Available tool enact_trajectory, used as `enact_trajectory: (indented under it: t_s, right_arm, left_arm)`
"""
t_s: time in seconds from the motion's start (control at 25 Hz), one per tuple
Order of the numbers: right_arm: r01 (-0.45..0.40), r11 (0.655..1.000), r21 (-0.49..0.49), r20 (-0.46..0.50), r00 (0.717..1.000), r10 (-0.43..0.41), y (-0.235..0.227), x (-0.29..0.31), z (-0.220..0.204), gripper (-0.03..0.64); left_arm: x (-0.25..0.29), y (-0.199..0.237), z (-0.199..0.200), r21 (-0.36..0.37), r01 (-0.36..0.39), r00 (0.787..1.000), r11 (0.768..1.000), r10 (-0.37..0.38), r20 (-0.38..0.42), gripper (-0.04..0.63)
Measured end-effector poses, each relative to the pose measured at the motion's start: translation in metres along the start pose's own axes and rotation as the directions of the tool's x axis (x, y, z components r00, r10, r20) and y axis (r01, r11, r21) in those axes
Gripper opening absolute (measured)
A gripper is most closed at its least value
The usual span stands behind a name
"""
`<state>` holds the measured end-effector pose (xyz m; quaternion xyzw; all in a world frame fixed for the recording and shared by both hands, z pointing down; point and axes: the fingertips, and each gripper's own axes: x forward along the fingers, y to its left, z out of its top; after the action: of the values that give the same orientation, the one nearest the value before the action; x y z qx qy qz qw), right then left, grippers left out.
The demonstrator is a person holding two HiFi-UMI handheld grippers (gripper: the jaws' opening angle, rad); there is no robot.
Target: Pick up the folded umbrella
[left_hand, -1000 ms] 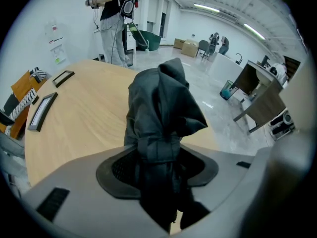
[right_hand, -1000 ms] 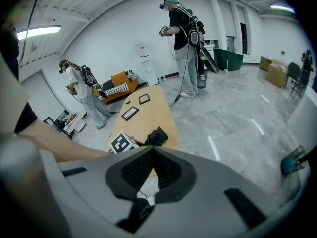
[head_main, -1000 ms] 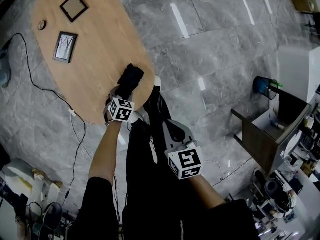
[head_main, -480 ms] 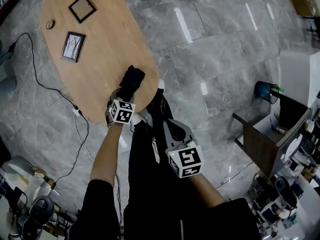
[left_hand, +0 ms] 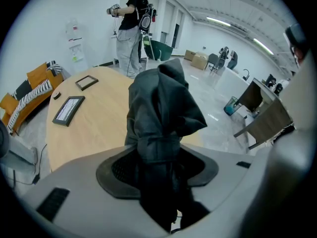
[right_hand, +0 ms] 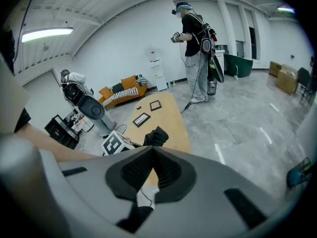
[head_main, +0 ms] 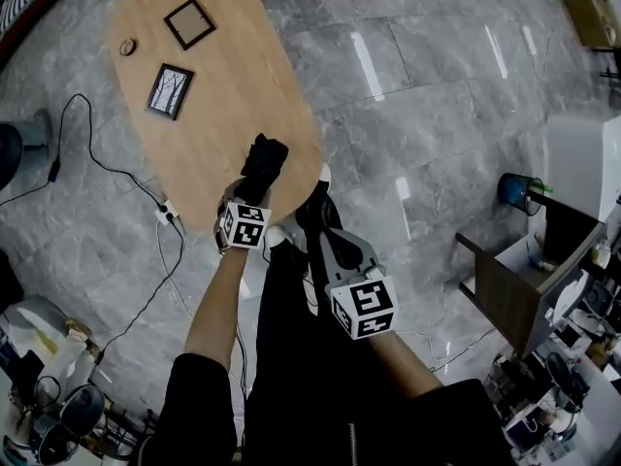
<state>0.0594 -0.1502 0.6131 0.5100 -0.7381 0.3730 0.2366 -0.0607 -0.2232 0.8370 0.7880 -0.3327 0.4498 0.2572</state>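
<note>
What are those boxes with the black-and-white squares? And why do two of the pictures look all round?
A person wears a camera on the head, so that picture looks straight down. Each hand holds a grabbing tool, and the patterned cubes are part of those tools. The two round pictures come from a small wide-eyed camera riding on each tool. The left tool is squeezing the folded black umbrella by the near end of the wooden table. The right tool is closed with nothing in it. On the table lie a square frame, a framed picture and a small round thing.
</note>
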Motion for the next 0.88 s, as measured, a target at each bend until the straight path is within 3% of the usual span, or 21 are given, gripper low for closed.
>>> enact_trajectory:
  t_s: [0.88]
  right_arm:
    - [-0.09,0.995,-0.048,0.11,0.989,0.095,0.059,-0.034,0.072,0.009]
  left_arm:
    - [-0.153,-0.006,0.059,-0.109,-0.069,0.981,0.992,0.087,0.171,0.229]
